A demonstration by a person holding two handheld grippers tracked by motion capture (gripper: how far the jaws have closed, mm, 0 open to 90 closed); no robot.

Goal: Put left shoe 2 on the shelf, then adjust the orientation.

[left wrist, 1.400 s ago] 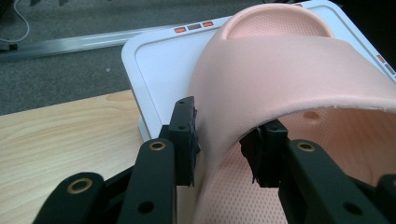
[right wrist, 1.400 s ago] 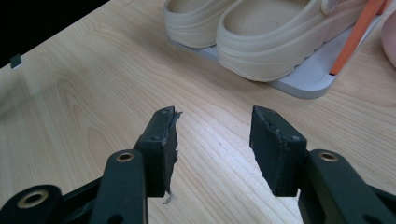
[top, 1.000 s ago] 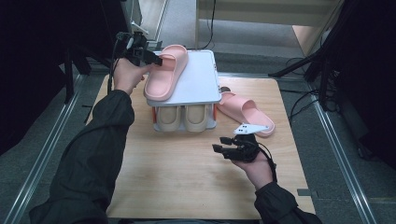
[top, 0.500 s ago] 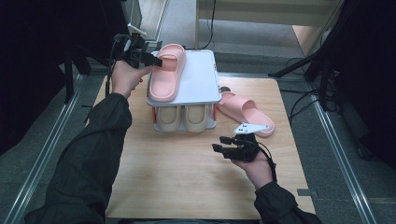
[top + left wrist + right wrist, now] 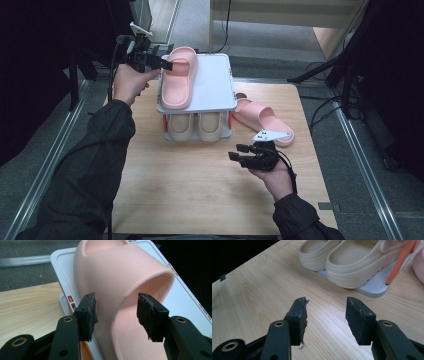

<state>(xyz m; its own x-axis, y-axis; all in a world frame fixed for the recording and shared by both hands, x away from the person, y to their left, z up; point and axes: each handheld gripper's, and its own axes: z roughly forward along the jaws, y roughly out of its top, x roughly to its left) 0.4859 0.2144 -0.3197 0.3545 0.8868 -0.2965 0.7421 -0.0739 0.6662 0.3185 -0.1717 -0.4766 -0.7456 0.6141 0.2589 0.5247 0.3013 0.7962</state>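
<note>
So the soft pink foam slide sandal (image 5: 177,80) sits on the top shelf of the white two-tier plastic shoe rack (image 5: 215,82), along its left edge; the left gripper (image 5: 161,62) has just been opening, with the strap band between the jaws; the right pad looks clear of it, the left one I can't tell. The right gripper (image 5: 239,152) hangs over the light wooden table (image 5: 190,185), jaws apart, grasping nothing. Its mate, the other pink slide (image 5: 264,121), lies on the table just right of the rack; beige clogs (image 5: 197,126) fill the lower tier. Risk, I'd guess: pulling the left tongs back could snag the strap and drag the sandal off that edge.
</note>
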